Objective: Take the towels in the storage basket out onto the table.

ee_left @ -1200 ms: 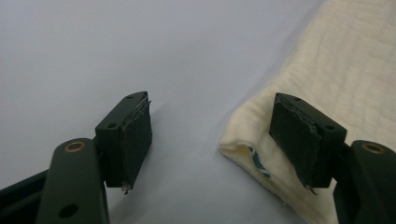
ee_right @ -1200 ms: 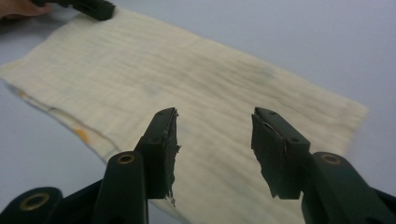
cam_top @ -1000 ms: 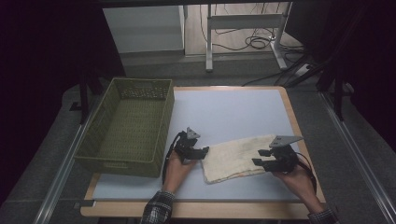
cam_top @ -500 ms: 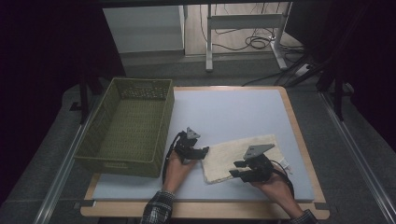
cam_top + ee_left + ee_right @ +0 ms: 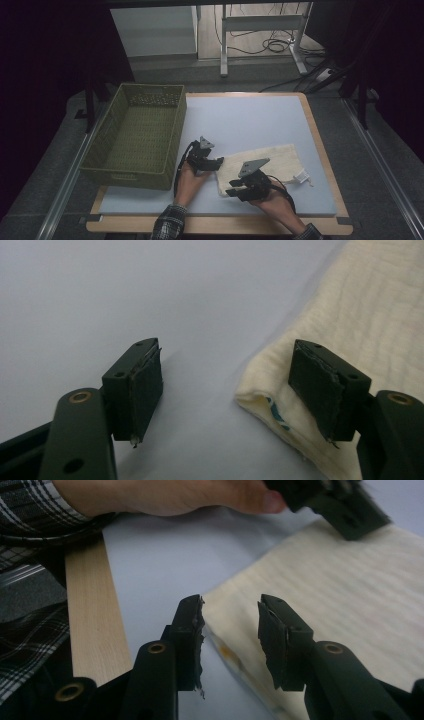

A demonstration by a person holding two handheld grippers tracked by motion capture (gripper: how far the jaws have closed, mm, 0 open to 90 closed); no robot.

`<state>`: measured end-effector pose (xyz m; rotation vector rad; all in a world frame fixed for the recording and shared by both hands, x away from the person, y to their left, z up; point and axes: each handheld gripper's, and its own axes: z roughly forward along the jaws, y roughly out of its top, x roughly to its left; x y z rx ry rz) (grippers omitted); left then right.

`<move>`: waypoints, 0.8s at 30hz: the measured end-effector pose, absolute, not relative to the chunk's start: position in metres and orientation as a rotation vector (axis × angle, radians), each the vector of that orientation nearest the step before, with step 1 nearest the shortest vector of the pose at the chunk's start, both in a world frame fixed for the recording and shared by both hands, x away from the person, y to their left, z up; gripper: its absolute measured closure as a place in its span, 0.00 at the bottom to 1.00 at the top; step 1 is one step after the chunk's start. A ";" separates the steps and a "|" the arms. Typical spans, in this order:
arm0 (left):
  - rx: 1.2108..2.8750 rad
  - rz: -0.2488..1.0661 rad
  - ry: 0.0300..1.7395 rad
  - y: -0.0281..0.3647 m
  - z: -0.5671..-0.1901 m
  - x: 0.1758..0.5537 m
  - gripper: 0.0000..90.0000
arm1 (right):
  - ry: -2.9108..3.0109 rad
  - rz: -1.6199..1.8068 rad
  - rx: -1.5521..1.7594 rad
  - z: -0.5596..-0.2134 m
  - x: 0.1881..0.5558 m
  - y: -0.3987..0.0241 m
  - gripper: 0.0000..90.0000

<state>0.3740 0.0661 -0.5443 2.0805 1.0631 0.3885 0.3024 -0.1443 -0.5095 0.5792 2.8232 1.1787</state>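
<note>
Dim room; a pale blue counter [image 5: 250, 125] with a light wooden rim sits on a grey floor, with metal desk legs and loose cables behind it. A rectangular olive-green woven basket [image 5: 137, 137] stands on the counter's left part. The cream-coloured folded cloth [image 5: 260, 162] lies flat on the near right part of the counter, well apart from the basket, with a small white tag at its right end. Left tongs [image 5: 216, 164] rest at the cloth's left edge. In the left gripper view the jaws are spread: one pad [image 5: 320, 387] lies over the cloth's folded corner [image 5: 280, 405], the other stands on bare counter; nothing is pinched, and a blue mark shows inside the fold. Right tongs [image 5: 234, 192] sit at the cloth's near left corner, the hand [image 5: 272, 200] behind them. In the right gripper view the jaws have just been closing; the cloth's edge [image 5: 225, 645] lies between them, with a gap visible on either side, so not pinched yet. An orange spot shows on that edge. A plaid sleeve [image 5: 30, 515] and the wooden rim [image 5: 95, 615] appear at left.
</note>
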 end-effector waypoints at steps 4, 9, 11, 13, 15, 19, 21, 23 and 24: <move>2.080 0.390 1.064 0.066 -0.544 0.374 0.33 | 2.853 1.163 0.539 -0.515 0.300 -0.131 0.69; 2.082 0.389 1.064 0.066 -0.544 0.374 0.33 | 2.850 1.094 0.507 -0.522 0.297 -0.118 0.64; 2.080 0.391 1.064 0.066 -0.544 0.374 0.33 | 2.829 1.058 0.484 -0.525 0.294 -0.115 0.67; 2.074 0.401 1.074 0.066 -0.544 0.374 0.34 | 2.783 1.012 0.447 -0.525 0.290 -0.113 0.74; 2.072 0.405 1.076 0.066 -0.544 0.373 0.38 | 2.772 0.988 0.440 -0.525 0.287 -0.112 0.83; 2.088 0.375 1.012 0.065 -0.543 0.370 0.59 | 2.756 0.964 0.444 -0.524 0.286 -0.111 0.94; 2.085 0.339 0.997 0.064 -0.542 0.369 0.72 | 2.774 0.977 0.478 -0.523 0.289 -0.112 0.96; 2.066 0.274 0.997 0.066 -0.542 0.370 0.89 | 2.787 0.991 0.499 -0.523 0.292 -0.113 0.96; 2.055 0.266 1.011 0.066 -0.542 0.371 0.95 | 2.798 1.002 0.510 -0.523 0.293 -0.113 0.96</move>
